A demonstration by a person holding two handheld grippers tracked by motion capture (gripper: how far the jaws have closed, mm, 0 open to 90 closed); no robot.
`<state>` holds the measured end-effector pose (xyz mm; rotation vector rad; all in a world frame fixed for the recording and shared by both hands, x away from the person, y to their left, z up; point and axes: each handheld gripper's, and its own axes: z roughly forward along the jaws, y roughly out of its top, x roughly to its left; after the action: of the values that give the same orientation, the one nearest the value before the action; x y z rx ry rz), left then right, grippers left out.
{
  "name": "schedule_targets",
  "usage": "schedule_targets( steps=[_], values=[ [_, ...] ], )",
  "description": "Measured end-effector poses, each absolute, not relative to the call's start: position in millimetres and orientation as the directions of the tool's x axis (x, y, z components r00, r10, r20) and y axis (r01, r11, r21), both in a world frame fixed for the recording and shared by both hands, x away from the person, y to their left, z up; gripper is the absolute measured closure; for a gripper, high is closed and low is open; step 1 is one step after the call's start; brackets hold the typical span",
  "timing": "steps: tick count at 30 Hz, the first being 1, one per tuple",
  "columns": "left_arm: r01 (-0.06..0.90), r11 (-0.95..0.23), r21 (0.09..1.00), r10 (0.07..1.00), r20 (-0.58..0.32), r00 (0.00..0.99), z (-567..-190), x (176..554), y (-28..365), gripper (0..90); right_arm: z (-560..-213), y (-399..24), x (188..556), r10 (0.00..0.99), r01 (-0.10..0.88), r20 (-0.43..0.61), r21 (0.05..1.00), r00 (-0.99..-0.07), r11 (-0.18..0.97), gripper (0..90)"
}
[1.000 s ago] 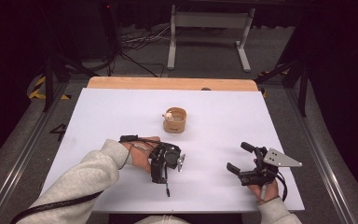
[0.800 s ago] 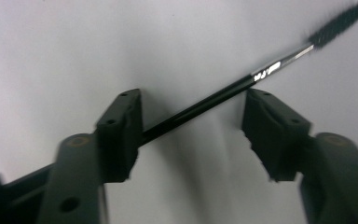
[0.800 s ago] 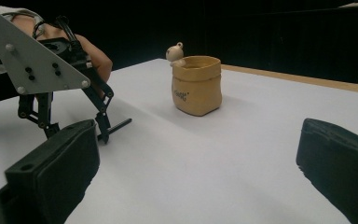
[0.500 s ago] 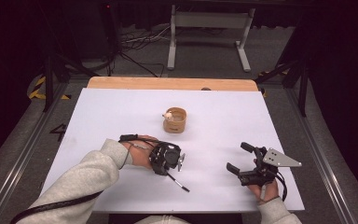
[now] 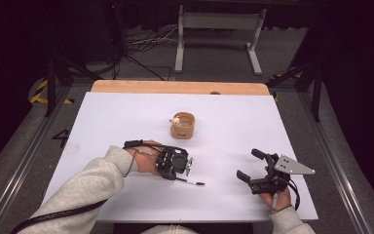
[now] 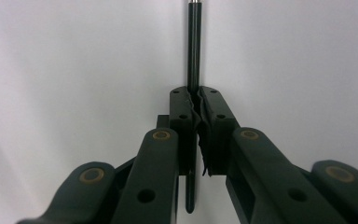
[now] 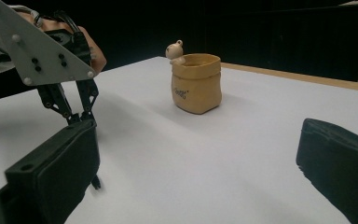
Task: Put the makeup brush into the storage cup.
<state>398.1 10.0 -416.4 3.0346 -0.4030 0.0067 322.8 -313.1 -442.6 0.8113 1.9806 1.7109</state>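
A white table carries a small tan pot with a little figure on its rim, standing near the middle, beyond both hands. The right gripper rests near the front right with its jaws spread wide and nothing between them. The left gripper, near the front centre, has just been closing and now pinches a thin black pen, which lies on the table pointing away from the jaws.

A white-topped table bears a tan pouch-shaped cup and a black pen.
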Motion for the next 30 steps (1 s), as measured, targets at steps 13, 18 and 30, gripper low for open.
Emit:
schedule_targets(
  steps=[13, 18, 30],
  values=[
    [-0.146, -0.949, 0.28, -0.142, 0.036, 0.989, -387, 409, 29, 85.1, -443, -312, 322, 0.654, 0.169, 0.073, 0.982, -0.753, 0.084, 0.0],
    [-0.103, -0.92, 0.378, -0.089, 0.054, 0.995, -377, 413, 38, 85.1, -442, -312, 322, 0.654, 0.169, 0.074, 0.982, -0.753, 0.084, 0.0],
    [-0.033, -0.831, 0.556, 0.004, 0.065, 0.998, -360, 416, 57, 85.1, -443, -311, 323, 0.653, 0.172, 0.074, 0.981, -0.754, 0.087, 0.0]
  ],
)
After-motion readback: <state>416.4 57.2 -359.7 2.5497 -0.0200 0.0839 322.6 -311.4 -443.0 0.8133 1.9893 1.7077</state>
